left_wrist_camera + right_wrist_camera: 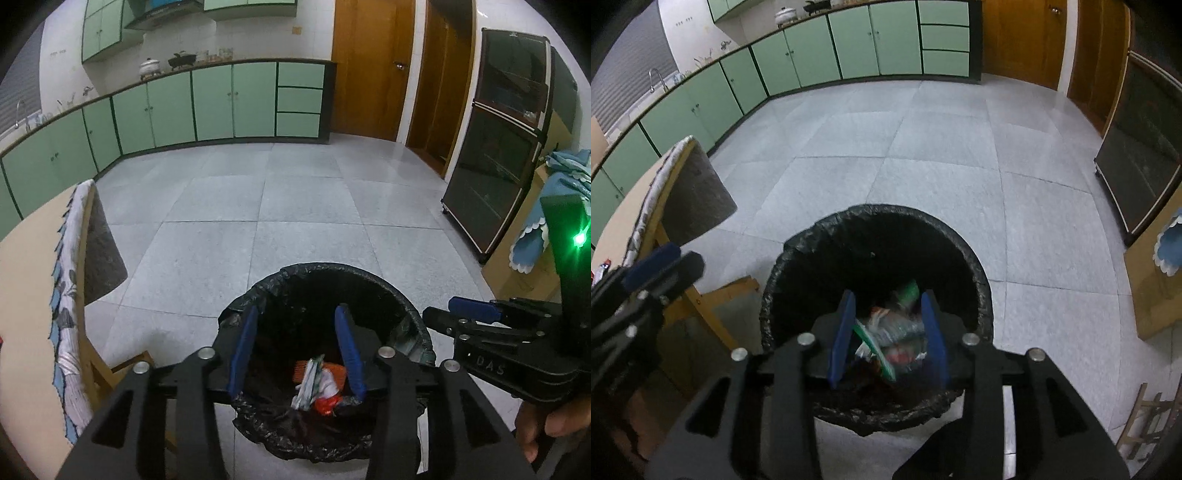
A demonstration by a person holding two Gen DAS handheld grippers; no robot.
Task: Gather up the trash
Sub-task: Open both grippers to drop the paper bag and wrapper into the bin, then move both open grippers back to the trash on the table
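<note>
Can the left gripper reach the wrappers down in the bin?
Probably yes. The left gripper hangs right over the trash bin, jaws apart, and nothing covers the mouth. The wrappers lie in plain view below. The right gripper stays off to the side.

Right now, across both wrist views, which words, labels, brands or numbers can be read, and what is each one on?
"DAS": raised letters on the black body of the right gripper, seen from the left wrist; possibly part of a longer word.
Crumpled wrappers in the black-lined round trash bin: print too blurred to read.
Small plate atop the dark glass-door cabinet: too small to read.
Nothing else legible.
</note>
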